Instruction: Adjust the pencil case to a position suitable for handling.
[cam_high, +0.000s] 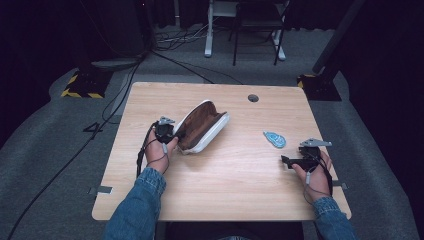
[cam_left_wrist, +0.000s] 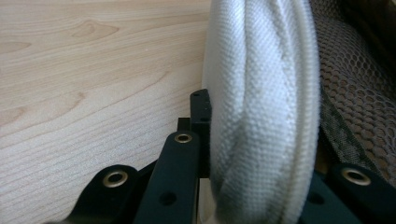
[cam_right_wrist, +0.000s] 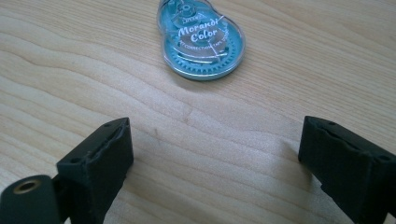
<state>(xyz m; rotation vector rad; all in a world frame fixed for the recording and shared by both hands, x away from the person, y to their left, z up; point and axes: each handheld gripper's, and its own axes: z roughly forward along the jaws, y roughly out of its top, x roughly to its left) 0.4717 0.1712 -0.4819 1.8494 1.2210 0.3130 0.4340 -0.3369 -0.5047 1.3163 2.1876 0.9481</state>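
A light wooden desk (cam_high: 215, 185) holds a white fabric zip pouch with a brown mesh-lined interior (cam_high: 201, 126), lying open left of centre. The left tongs (cam_high: 167, 131) are clamped on the pouch's thick white rim (cam_left_wrist: 257, 112) at its near-left end — one jaw outside, the other inside against the mesh. Well to the right lies a small teal, translucent correction-tape dispenser (cam_right_wrist: 201, 39). The right tongs (cam_high: 292, 161) hover just beside it, spread wide and holding nothing — apart from the dispenser.

A recording lab or studio. Black curtains (cam_high: 45, 30) ring grey carpet (cam_high: 45, 150). Cables (cam_high: 120, 85) and hazard-taped stand bases (cam_high: 82, 85) flank the bench (cam_high: 225, 185).
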